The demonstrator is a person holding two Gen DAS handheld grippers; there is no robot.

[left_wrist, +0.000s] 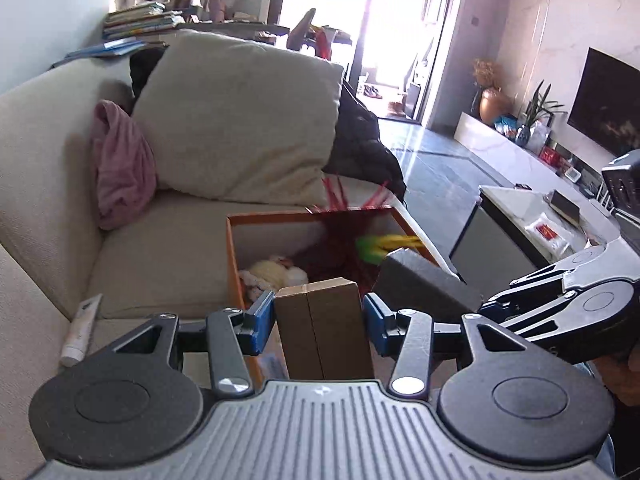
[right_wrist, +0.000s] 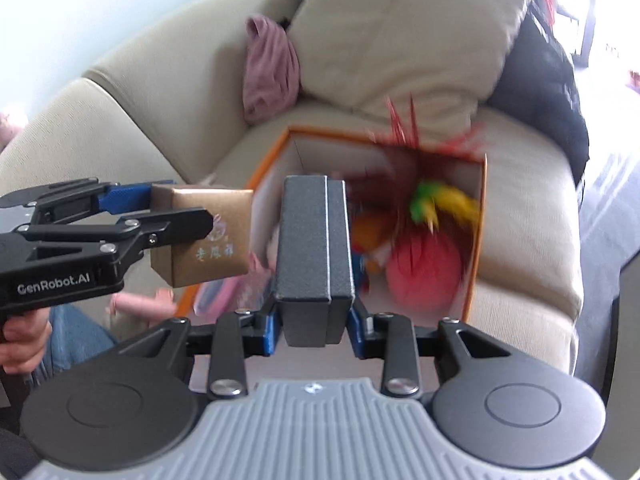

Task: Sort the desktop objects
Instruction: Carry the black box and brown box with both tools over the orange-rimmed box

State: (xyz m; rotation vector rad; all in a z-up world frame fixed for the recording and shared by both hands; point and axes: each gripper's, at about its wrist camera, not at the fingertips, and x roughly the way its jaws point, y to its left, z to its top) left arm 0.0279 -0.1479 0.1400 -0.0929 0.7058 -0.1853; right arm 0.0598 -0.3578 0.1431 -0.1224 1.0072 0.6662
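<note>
1. Left gripper (left_wrist: 318, 322): blue pads pinching a tan box (left_wrist: 322, 330), one pad on each side face, box upright between them.
2. Same tan box in right wrist view (right_wrist: 202, 236): held off the left outer wall of the orange bin (right_wrist: 478, 240), gold print on its front face, not inside the bin.
3. Right gripper (right_wrist: 311, 328): pads clamped on a dark grey box (right_wrist: 314, 256), box standing on end, thin pale seam running along its top.
4. Grey box in left wrist view (left_wrist: 424, 282): over the bin's near right corner, just beside the tan box, not touching it.
5. Bin (left_wrist: 234, 264) sitting on the sofa (left_wrist: 160, 240) seat, near its front edge, open top.
6. Inside the bin: red ball (right_wrist: 424, 272) against the right wall, yellow-green toy (right_wrist: 440, 200) toward the far right corner, pale plush (left_wrist: 276, 272) by the left wall. All blurred.
7. Red streamers (right_wrist: 404, 124) poking over the bin's far rim.
8. Cushion (left_wrist: 240, 120) leaning on the sofa back behind the bin; pink cloth (left_wrist: 120, 168) in the sofa's left corner.
9. White tube (left_wrist: 80, 330) lying at the seat's front left edge.
10. Hand (right_wrist: 22, 338) gripping the left gripper's handle, lower left of right wrist view.
</note>
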